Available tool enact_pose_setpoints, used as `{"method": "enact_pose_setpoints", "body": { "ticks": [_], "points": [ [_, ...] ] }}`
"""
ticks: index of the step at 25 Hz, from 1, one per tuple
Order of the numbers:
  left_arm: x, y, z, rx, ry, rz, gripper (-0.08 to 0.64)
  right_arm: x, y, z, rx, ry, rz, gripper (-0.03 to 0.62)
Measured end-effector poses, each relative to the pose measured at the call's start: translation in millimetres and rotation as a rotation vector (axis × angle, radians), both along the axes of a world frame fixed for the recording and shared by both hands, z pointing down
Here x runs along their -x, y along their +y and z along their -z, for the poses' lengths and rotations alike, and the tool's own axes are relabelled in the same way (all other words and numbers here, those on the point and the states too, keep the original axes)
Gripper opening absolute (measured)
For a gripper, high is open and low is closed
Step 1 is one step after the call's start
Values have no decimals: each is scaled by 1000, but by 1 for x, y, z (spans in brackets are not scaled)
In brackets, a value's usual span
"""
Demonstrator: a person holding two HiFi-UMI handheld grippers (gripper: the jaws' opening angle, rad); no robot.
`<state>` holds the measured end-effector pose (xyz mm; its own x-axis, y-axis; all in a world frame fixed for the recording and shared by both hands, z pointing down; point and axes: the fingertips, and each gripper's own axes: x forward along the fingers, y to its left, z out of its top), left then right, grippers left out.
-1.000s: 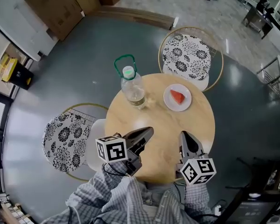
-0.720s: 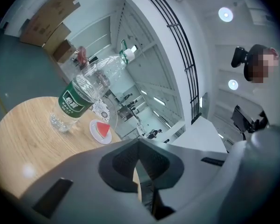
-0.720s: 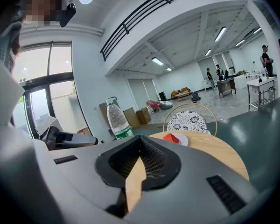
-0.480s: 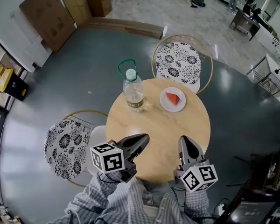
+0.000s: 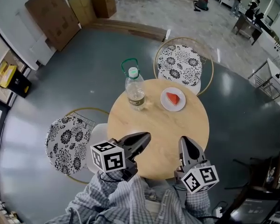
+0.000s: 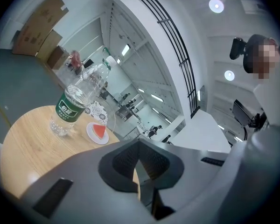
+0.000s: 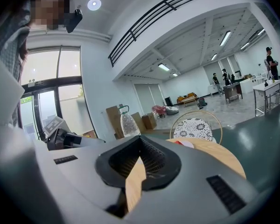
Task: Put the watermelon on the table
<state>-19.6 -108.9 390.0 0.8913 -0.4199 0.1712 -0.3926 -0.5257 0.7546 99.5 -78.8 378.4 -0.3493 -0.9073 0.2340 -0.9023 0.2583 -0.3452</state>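
A red watermelon slice [image 5: 173, 97] lies on a small white plate [image 5: 166, 103] at the far side of the round wooden table [image 5: 163, 132]; the same slice [image 6: 99, 130] shows in the left gripper view. My left gripper [image 5: 144, 138] hovers over the table's near left edge, jaws shut and empty. Over the near right edge my right gripper [image 5: 184, 142] is also shut with nothing held. Both stay well short of the plate. In the right gripper view only the rim of the plate [image 7: 184, 143] peeks over the jaws.
A large clear water bottle [image 5: 135, 88] with a green handle stands on the table left of the plate. One patterned-cushion chair [image 5: 179, 64] sits beyond the table, another chair [image 5: 66, 143] at its left. Cardboard boxes [image 5: 53, 14] lean at the far left wall.
Both grippers have risen a little above the table's near edge, still shut. The head view shifted, so the table and plate look slightly farther away.
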Motion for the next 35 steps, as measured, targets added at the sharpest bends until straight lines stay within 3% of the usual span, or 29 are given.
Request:
{"method": "enact_pose_setpoints", "body": {
  "ticks": [5,17,35],
  "points": [
    [-12,-4,23,-33,49,33,8,-10,-4,14,-26,-26,5,8],
    [-22,5,54,-126,47,40,8,-27,-9,45,-102,-39,35,8],
    [-33,10,51,-95,80,39,8,-33,-2,42,-99,-69,43,8]
  ]
}}
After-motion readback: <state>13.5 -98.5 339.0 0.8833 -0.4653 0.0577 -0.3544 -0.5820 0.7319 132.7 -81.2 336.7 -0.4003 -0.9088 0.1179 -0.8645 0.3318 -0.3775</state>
